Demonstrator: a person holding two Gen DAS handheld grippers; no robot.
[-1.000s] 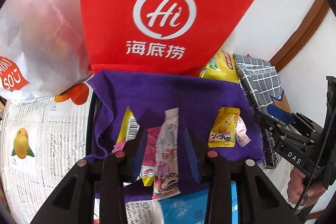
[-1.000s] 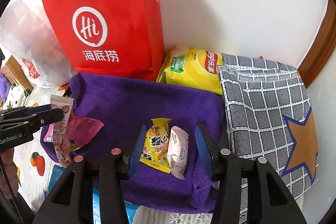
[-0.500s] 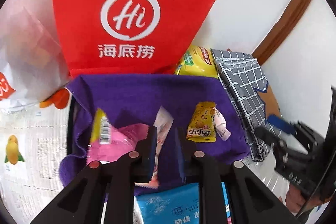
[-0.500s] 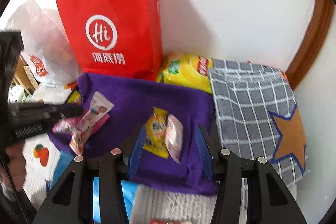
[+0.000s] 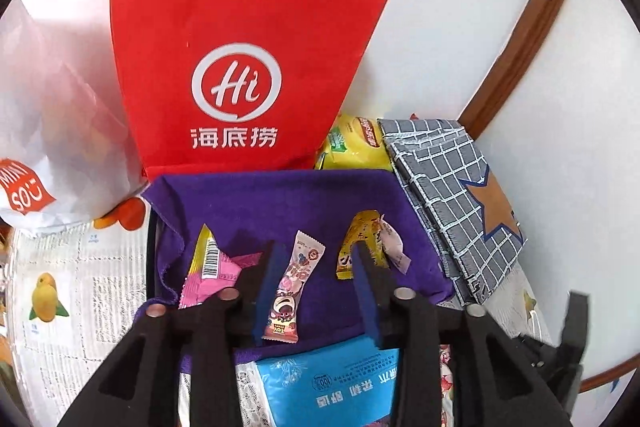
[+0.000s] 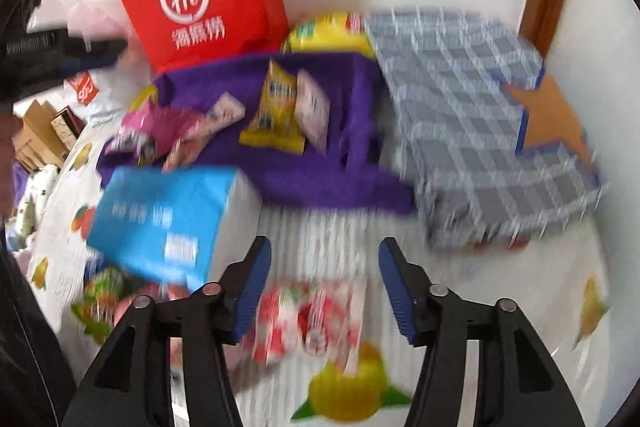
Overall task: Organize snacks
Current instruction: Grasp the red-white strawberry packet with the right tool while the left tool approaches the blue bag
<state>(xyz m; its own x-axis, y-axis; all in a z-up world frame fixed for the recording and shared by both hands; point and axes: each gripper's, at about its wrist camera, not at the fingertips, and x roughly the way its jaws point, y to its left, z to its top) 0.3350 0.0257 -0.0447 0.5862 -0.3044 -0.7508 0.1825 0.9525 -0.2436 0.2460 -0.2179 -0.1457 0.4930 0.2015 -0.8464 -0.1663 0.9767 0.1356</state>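
Note:
A purple cloth (image 5: 280, 203) covers a tray in front of the red paper bag (image 5: 240, 67). On the cloth lie a pink barcode packet (image 5: 212, 271), a yellow packet (image 5: 358, 247) and a pale pink packet (image 5: 394, 247). My left gripper (image 5: 317, 247) hangs over the cloth with its jaws opening. A long pink cartoon packet (image 5: 292, 287) lies loose between them, close to the left pad. In the blurred right wrist view, my right gripper (image 6: 324, 247) is low over the tablecloth, its jaws opening. Red-and-white packets (image 6: 308, 319) lie beneath them, not gripped.
A blue tissue pack (image 5: 328, 383) lies at the cloth's near edge. A grey checked box (image 5: 448, 187) and a yellow chip bag (image 5: 356, 143) stand to the right by the wall. A white shopping bag (image 5: 48, 131) is at the left. Green sweets (image 6: 100, 291) lie on the fruit-print tablecloth (image 6: 520, 307).
The left gripper shut on the long pink packet, then opened and rose, leaving it on the cloth. The right gripper pulled back from the cloth to above the red-and-white packets, its jaws wider.

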